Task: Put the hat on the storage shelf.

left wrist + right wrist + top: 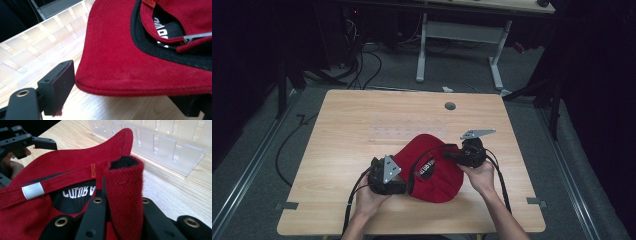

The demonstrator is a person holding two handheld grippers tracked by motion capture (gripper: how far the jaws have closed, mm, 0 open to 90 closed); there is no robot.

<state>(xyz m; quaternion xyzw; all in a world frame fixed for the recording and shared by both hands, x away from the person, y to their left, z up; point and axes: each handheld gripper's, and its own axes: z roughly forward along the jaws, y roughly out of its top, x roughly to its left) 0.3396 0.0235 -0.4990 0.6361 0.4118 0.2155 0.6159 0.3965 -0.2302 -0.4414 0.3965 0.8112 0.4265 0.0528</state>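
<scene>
A red cap (434, 172) lies inside-up on the wooden table (347, 150), its black lining and white lettering showing. My right gripper (447, 154) is shut on a fold of the cap's red rim (125, 192), held upright between its jaws. My left gripper (404, 186) stands open at the cap's brim (130, 50); one jaw sits just left of the brim's edge, the other lies under the brim at the right. In the right gripper view the left gripper (47, 144) is at the cap's far side. A silver strap buckle (33, 190) and an orange tag (93, 170) sit on the back band.
A clear slotted acrylic rack (407, 134) lies flat on the table just beyond the cap. A round cable hole (450, 106) is near the far edge. Cables trail from both grippers toward the table's near edge. A white desk frame stands on the floor behind.
</scene>
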